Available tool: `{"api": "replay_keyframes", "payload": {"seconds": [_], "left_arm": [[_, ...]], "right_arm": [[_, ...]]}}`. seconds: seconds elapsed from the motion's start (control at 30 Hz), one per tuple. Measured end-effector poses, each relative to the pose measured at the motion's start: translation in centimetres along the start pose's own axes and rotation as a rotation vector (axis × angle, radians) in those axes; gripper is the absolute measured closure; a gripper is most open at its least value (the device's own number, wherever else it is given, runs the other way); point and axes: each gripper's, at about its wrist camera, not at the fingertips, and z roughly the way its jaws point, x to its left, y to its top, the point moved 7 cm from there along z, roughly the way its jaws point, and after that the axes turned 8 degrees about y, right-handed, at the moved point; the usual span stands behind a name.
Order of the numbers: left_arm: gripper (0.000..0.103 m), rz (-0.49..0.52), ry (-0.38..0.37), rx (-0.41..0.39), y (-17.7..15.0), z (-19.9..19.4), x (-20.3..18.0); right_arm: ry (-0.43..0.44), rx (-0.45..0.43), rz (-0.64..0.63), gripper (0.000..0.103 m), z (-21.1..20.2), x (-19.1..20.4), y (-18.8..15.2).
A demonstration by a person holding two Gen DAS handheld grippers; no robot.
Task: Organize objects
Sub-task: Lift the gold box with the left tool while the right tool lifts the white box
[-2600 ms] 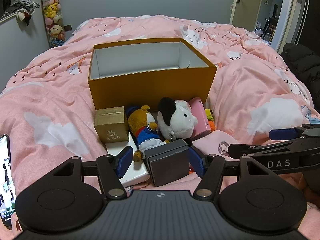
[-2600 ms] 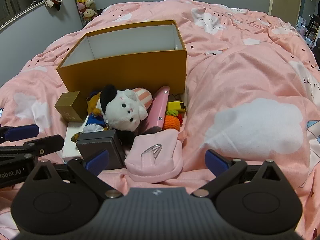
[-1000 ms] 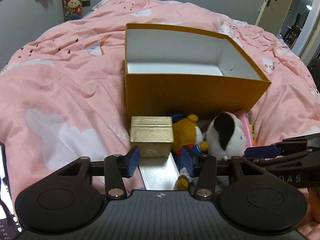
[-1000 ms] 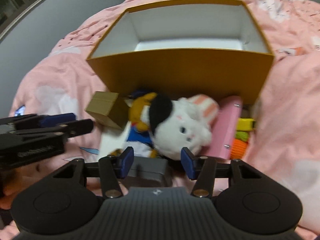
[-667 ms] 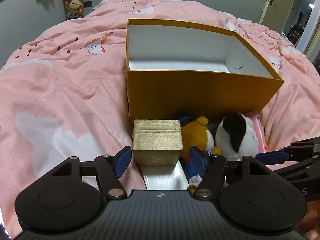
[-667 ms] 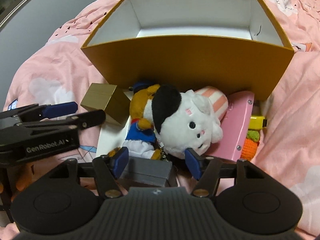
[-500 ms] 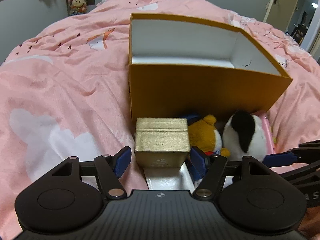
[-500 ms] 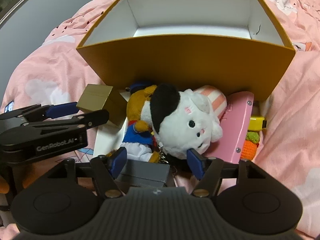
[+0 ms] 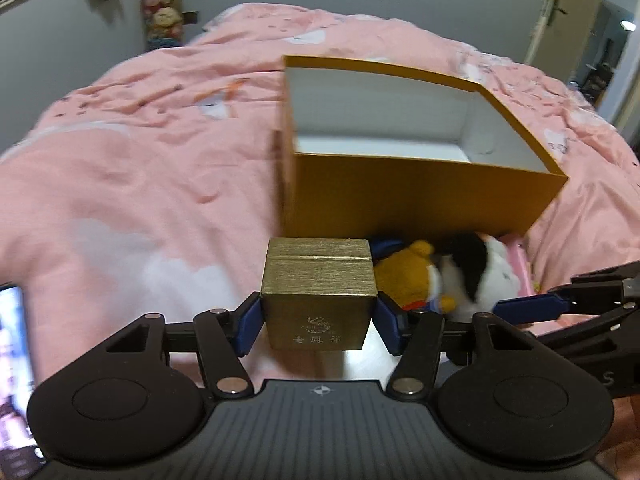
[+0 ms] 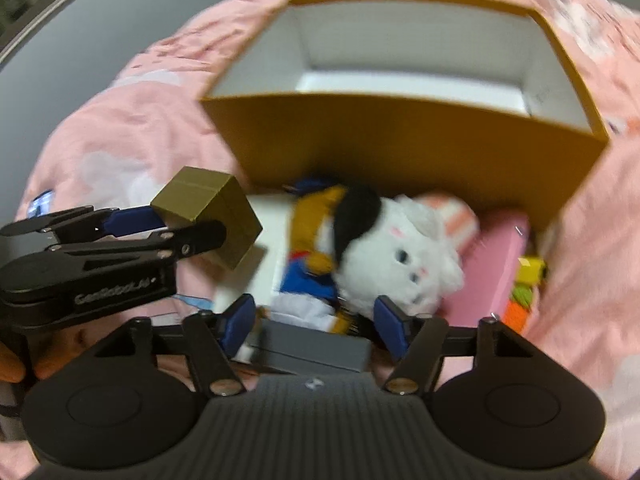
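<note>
My left gripper (image 9: 318, 326) is shut on a small gold cube box (image 9: 319, 292) and holds it up off the bed; it also shows in the right wrist view (image 10: 210, 218). A large open orange box (image 9: 416, 196) with a white, empty inside stands behind it on the pink bed. My right gripper (image 10: 316, 326) is open, its jaws on either side of a dark grey box (image 10: 316, 350), just in front of a white plush with a black patch (image 10: 396, 252) and a duck plush (image 10: 316, 248).
A flat white box (image 10: 264, 240) lies under the toys. A pink case (image 10: 494, 264), a yellow and orange toy (image 10: 524, 288) and a striped plush (image 10: 456, 212) lie by the orange box's right corner. A lit phone (image 9: 14, 364) lies at the far left.
My left gripper has closed on the gold box and lifted it off the white box. My right gripper has moved a little closer to the grey box and the plush toys.
</note>
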Motion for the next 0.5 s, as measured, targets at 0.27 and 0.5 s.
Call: {"api": "replay_keyframes", "payload": {"seconds": [0.27,0.5], "left_arm": [[0.036,-0.137,0.035,0.022,-0.3,-0.4,4.4],[0.036,-0.189,0.012,0.018,-0.3,0.2,5.4]], "right_arm": [[0.095,0.132,-0.063,0.048,5.2,3.8,1.7],[-0.026,0.218,-0.085,0.048,9.5,4.1,1.9]]}}
